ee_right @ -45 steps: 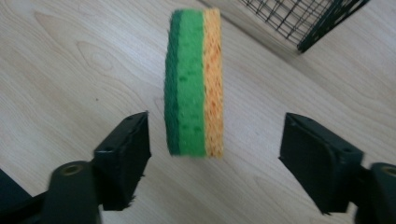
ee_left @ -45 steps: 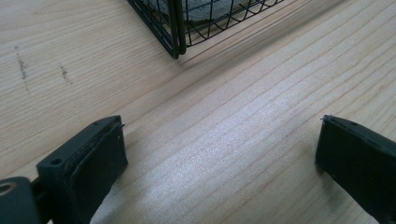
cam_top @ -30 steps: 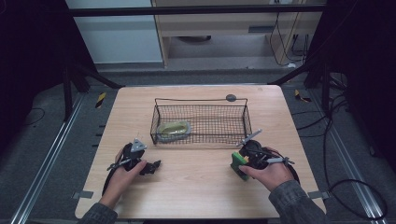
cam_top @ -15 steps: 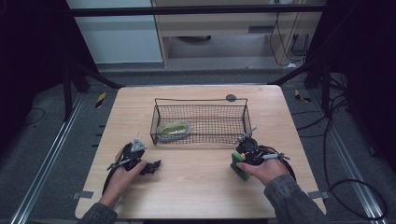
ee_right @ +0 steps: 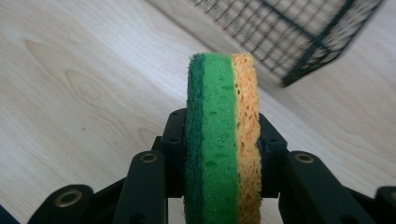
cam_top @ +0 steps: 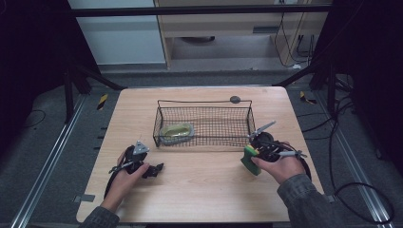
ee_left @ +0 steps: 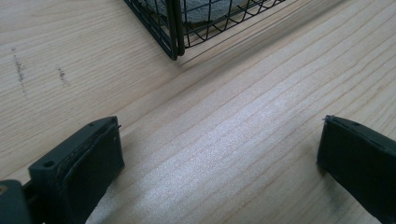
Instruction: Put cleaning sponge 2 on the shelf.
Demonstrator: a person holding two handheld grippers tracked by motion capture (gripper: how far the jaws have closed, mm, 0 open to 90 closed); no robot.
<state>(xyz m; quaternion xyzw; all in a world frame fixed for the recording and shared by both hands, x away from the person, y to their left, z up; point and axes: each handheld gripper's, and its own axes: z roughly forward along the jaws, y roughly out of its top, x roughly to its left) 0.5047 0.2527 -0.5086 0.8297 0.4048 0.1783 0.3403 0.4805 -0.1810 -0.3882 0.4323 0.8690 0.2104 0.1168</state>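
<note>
My right tool [cam_top: 251,159] is pinching a sponge [ee_right: 222,140], green scouring layer on one side and yellow-orange foam on the other, clamped edge-up between the jaws. In the high view the sponge [cam_top: 249,160] sits low over the desk [cam_top: 204,190], just outside the near right corner of the wire basket [cam_top: 204,102], close to it but not inside. My left tool [cam_top: 154,169] rests at the near left of the desk, its jaws spread wide with nothing between them but bare wood; the basket's near left corner [ee_left: 173,32] lies just ahead of it. A yellowish-green sponge [cam_top: 176,131] already lies in the left end of the basket.
</note>
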